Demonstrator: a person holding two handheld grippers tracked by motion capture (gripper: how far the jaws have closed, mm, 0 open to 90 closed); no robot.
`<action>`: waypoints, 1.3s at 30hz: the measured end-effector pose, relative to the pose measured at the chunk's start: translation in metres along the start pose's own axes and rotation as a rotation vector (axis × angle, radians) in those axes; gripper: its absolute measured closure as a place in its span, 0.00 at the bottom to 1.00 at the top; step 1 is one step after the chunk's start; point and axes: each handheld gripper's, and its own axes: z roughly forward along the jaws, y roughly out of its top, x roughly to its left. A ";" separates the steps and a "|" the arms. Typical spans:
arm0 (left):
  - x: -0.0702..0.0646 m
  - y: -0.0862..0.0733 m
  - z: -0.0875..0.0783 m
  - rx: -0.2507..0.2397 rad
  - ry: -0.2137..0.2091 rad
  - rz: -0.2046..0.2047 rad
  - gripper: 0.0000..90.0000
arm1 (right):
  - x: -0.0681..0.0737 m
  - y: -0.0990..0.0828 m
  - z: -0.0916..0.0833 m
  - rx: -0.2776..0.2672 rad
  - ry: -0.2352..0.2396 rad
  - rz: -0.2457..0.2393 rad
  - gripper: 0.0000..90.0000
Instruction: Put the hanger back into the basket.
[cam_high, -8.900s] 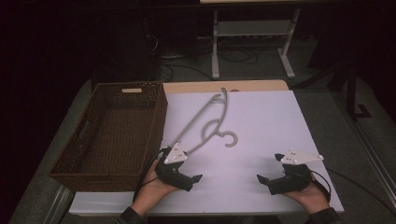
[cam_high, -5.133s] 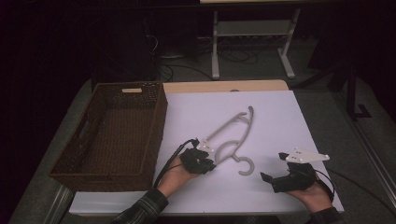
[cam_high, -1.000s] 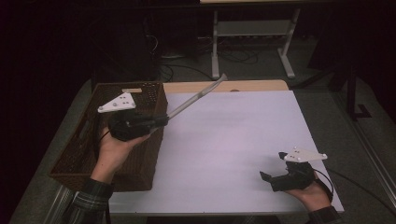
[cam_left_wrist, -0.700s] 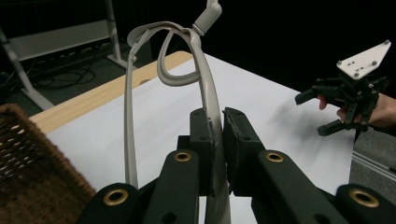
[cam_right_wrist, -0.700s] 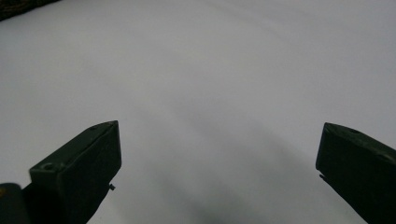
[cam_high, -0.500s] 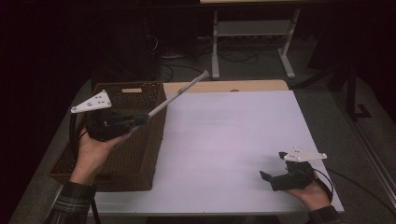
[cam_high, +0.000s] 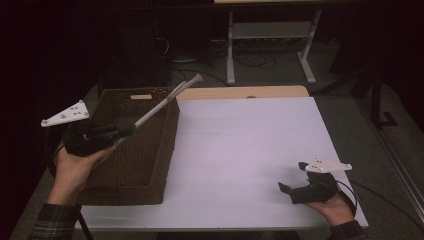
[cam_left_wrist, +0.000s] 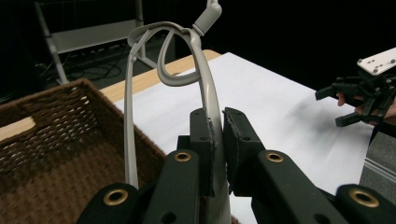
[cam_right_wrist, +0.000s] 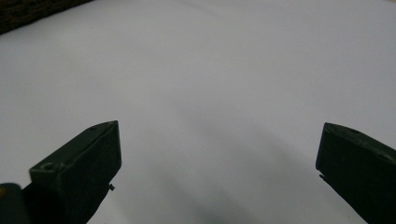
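Left gripper (cam_high: 131, 131) clamps a grey hanger (cam_high: 165, 100) by one arm, pads pressed on it. Hanger held in the air above the basket (cam_high: 167, 145), slanting up and away past its far rim. Right gripper (cam_high: 286, 189) rests on the white sheet (cam_high: 240, 145) near the front right corner, jaws wide apart, nothing between.
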 end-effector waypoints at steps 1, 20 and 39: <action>0.001 -0.001 -0.003 0.002 0.004 -0.001 0.92 | 0.000 0.001 0.000 -0.005 0.001 -0.003 0.00; 0.015 -0.023 -0.050 0.004 0.082 -0.044 0.92 | 0.001 0.014 0.008 -0.014 0.012 -0.055 0.00; 0.032 -0.049 -0.055 0.091 0.088 -0.118 0.92 | -0.002 0.012 0.008 -0.016 -0.003 -0.042 0.00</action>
